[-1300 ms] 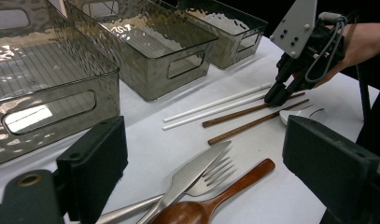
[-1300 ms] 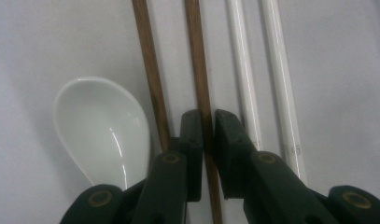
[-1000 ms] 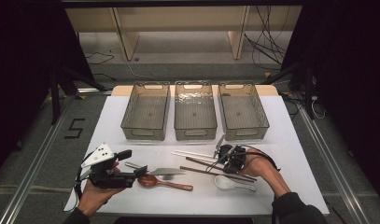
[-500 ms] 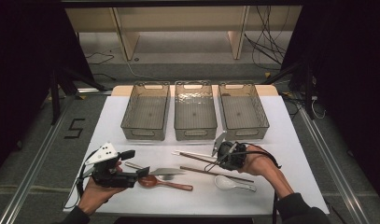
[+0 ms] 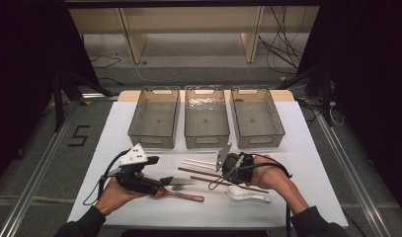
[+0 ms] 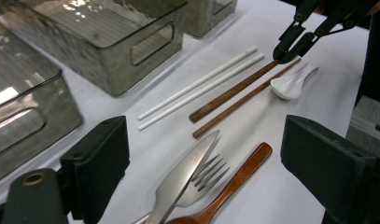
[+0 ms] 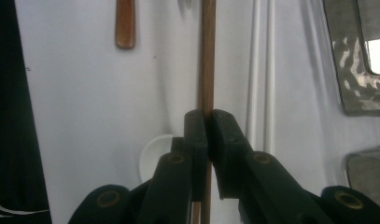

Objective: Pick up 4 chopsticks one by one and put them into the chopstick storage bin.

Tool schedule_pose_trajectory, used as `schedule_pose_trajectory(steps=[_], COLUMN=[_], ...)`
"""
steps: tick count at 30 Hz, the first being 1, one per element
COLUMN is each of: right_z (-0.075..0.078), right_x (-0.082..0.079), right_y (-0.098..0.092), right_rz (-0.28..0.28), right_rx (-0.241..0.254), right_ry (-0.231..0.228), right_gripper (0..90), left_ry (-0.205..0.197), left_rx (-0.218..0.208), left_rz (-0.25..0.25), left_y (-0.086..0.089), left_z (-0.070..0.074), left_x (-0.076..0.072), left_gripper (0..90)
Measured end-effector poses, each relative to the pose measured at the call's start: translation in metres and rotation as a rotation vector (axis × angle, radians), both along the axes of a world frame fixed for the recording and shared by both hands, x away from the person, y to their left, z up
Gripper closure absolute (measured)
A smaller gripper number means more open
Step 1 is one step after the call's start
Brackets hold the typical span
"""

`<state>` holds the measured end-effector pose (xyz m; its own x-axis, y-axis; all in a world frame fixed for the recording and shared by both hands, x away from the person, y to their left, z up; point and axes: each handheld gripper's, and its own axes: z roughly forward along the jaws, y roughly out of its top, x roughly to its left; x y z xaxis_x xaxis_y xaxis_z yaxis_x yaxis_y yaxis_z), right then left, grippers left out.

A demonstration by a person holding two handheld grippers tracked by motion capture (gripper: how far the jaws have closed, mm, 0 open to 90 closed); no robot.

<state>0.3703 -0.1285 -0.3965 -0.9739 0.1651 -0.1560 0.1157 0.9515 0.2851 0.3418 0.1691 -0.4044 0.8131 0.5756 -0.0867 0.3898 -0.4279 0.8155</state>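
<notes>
Here the right gripper (image 5: 223,178) is clenched on a brown wooden chopstick (image 7: 207,56) at six o'clock from the middle bin (image 5: 206,116), while the left gripper (image 5: 175,181), jaws released, hovers over the knife (image 6: 185,175) and fork (image 6: 204,179).

White table (image 5: 307,163): three bins (image 5: 206,117), cutlery (image 5: 181,182), chopsticks (image 5: 201,162).
</notes>
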Motion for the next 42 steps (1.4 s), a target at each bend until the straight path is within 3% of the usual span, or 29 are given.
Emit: schedule_pose_trajectory(steps=[1, 4, 8, 14, 20, 23, 24, 25, 29, 42], right_z=[0.001, 0.001, 0.003, 0.003, 0.002, 0.003, 0.003, 0.004, 0.004, 0.004], right_x=[-0.002, -0.005, -0.007, -0.011, -0.014, -0.016, -0.018, -0.019, -0.022, -0.028], right_y=[0.002, 0.004, 0.007, 0.014, 0.018, 0.020, 0.021, 0.022, 0.025, 0.029], right_rz=[0.018, 0.021, 0.034, 0.070, 0.091, 0.100, 0.100, 0.106, 0.129, 0.176], right_rx=[-0.002, -0.001, -0.001, -0.006, -0.010, -0.010, -0.012, -0.008, -0.014, -0.012], right_ry=[-0.001, -0.004, -0.013, -0.015, -0.019, -0.015, -0.013, -0.014, -0.017, -0.019], right_gripper=[85.4, 85.4, 85.4, 85.4, 85.4, 85.4, 85.4, 85.4, 85.4, 85.4], left_ry=[-0.008, -0.001, -0.013, -0.013, -0.004, 0.000, 0.000, -0.004, 0.005, 0.011], left_rx=[0.067, 0.095, 0.178, 0.246, 0.301, 0.369, 0.369, 0.397, 0.445, 0.493], left_rz=[-0.024, -0.054, -0.087, -0.170, -0.214, -0.255, -0.255, -0.267, -0.289, -0.375], left_y=[-0.007, -0.012, -0.019, -0.030, -0.037, -0.045, -0.045, -0.048, -0.053, -0.062], left_z=[0.001, 0.005, 0.007, 0.006, 0.005, 0.003, 0.003, 0.000, -0.002, -0.006], left_x=[0.003, 0.007, 0.009, 0.007, 0.005, 0.001, 0.001, 0.001, -0.002, -0.006], left_gripper=[14.8, 14.8, 15.5, 18.3, 30.8, 33.5, 34.6, 35.9, 43.4, 68.0])
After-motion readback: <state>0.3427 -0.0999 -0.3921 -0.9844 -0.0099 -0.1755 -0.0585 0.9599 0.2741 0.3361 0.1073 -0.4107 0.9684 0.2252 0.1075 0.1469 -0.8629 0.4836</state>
